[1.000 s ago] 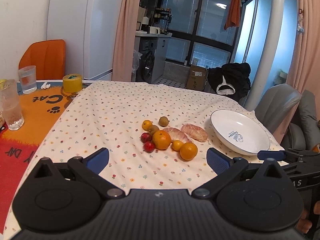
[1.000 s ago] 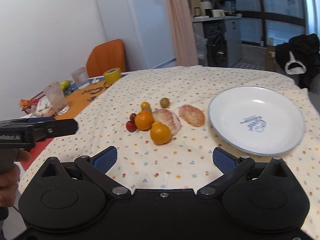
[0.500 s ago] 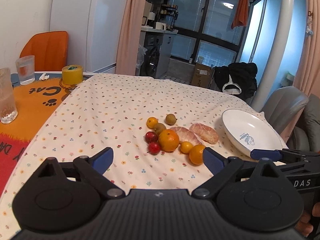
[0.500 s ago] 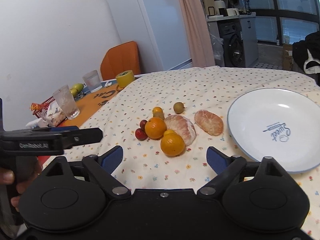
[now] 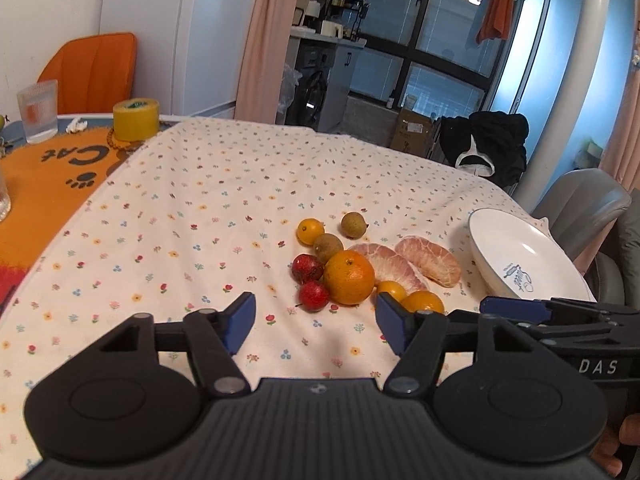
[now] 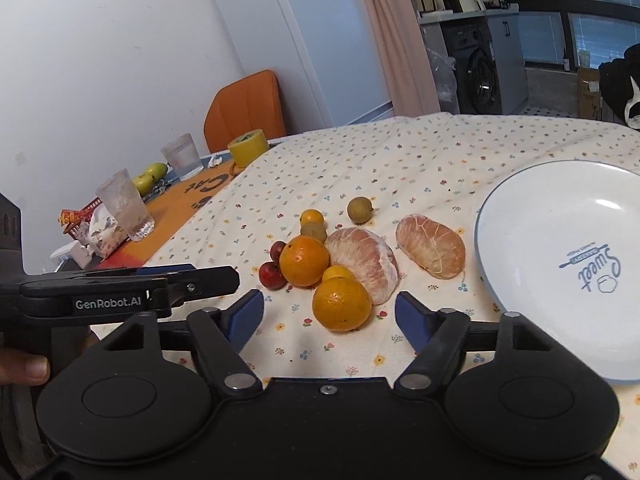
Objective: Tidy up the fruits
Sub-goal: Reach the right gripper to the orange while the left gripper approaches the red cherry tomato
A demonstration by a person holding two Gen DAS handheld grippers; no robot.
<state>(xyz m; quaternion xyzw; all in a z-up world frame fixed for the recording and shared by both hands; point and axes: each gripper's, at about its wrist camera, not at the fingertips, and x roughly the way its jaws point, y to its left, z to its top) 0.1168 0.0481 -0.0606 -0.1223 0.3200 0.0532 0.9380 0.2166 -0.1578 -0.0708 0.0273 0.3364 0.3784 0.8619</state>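
Blue-padded jaws of the left gripper (image 5: 316, 326) stand apart and hold nothing, low over the floral tablecloth (image 5: 224, 200); the right gripper (image 6: 329, 318) is likewise spread and unloaded. Fruit lies in a cluster at 12 o'clock of both grippers. Nearest the right gripper is an orange (image 6: 341, 304), touching a small yellow fruit (image 6: 338, 273); a second orange (image 6: 304, 261) lies at 11 o'clock of it, with two red fruits (image 6: 272, 274) beside. Two peeled pomelo pieces (image 6: 431, 247) lie beyond, and a white plate (image 6: 532, 236) sits bare at 2 o'clock of the cluster. Glasses (image 6: 125, 211) stand on an orange mat (image 5: 44, 184) at 10 o'clock.
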